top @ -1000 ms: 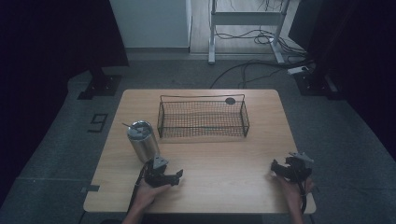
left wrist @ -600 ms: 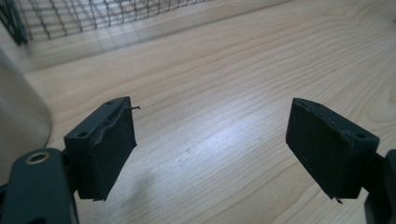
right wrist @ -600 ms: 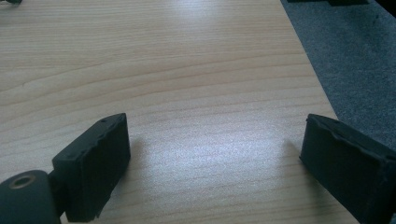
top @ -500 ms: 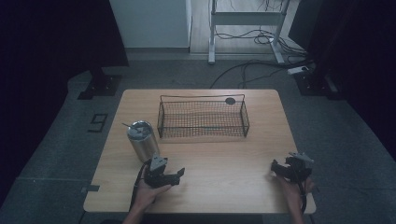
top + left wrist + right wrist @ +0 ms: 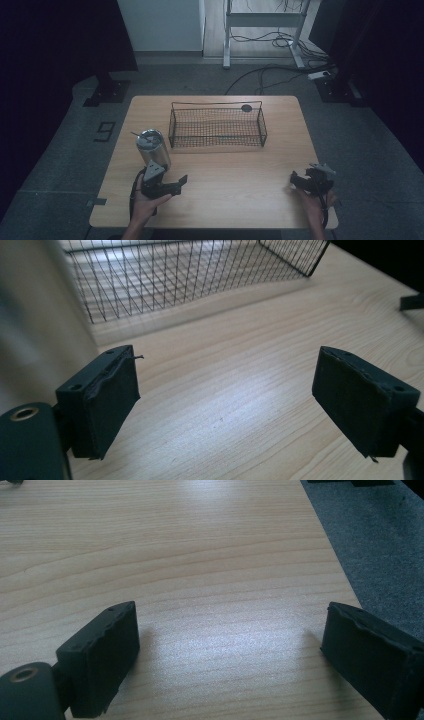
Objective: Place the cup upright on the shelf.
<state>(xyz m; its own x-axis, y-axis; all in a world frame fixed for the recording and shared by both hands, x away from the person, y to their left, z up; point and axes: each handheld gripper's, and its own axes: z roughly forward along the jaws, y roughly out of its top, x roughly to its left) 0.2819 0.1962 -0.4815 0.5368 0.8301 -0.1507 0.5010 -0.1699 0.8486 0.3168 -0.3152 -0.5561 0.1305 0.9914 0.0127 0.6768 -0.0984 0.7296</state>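
A steel tumbler (image 5: 150, 148) with a lid stands upright on the left of the wooden table (image 5: 235, 170). My left gripper (image 5: 170, 177) rests just in front of it, open and empty. In the left gripper view the tumbler (image 5: 35, 315) is a blur beside the left jaw, outside the gap of the gripper (image 5: 225, 365). A black wire basket (image 5: 217, 125) sits at the middle back and looks empty; its mesh (image 5: 190, 275) lies ahead of the left jaws. My right gripper (image 5: 300, 180) (image 5: 232, 615) sits open on bare wood near the front right corner.
A small dark round spot (image 5: 246, 107) lies on the table behind the basket. In the right gripper view the table's edge and grey carpet (image 5: 380, 545) are close to the right jaw. Cables and a metal frame (image 5: 265, 20) stand on the floor beyond the table.
The left gripper has edged slightly toward the tumbler. The right gripper, tumbler and basket have not moved.
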